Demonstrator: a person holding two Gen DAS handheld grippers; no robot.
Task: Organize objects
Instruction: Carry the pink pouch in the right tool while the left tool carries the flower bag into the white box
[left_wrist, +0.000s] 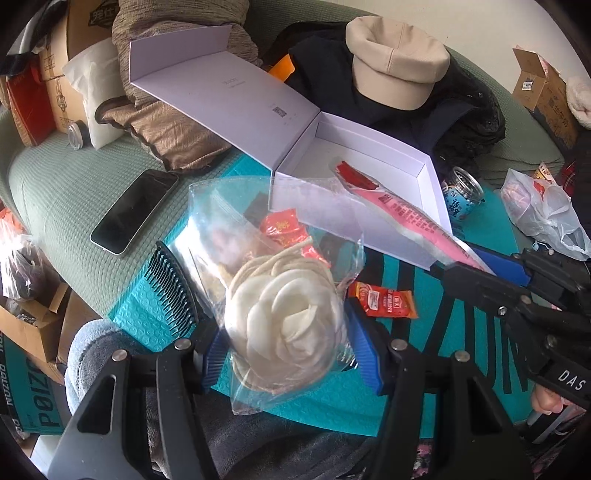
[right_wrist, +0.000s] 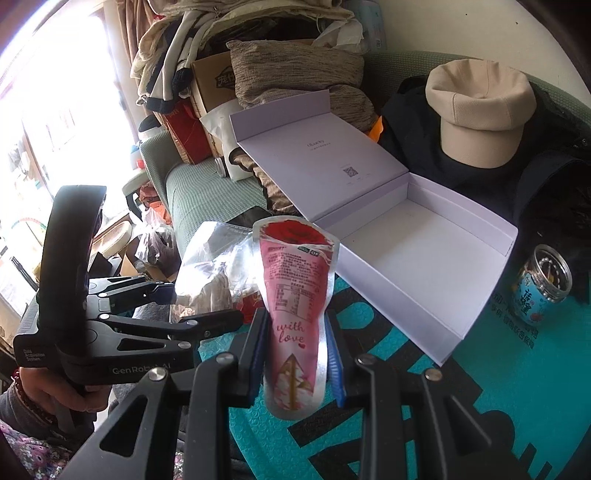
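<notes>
My left gripper (left_wrist: 290, 350) is shut on a clear plastic bag (left_wrist: 284, 317) holding a white fabric flower and red packets, lifted above the teal mat (left_wrist: 443, 350). My right gripper (right_wrist: 297, 354) is shut on the lower end of a pink "with love" packet (right_wrist: 295, 280), which stands upright between the pads. In the left wrist view that packet (left_wrist: 402, 210) reaches over the front wall of the open white box (left_wrist: 388, 162), whose inside is bare. From the right wrist view, the left gripper (right_wrist: 207, 302) and its bag (right_wrist: 214, 266) sit left of the packet, and the box (right_wrist: 406, 251) is just beyond.
A black phone (left_wrist: 135, 210) lies on the green sofa cover and a black comb (left_wrist: 173, 291) on the mat's left edge. A red sachet (left_wrist: 384, 301) lies on the mat. A small jar (right_wrist: 546, 284) stands right of the box. A beige hat (left_wrist: 395, 62) rests on dark clothes behind.
</notes>
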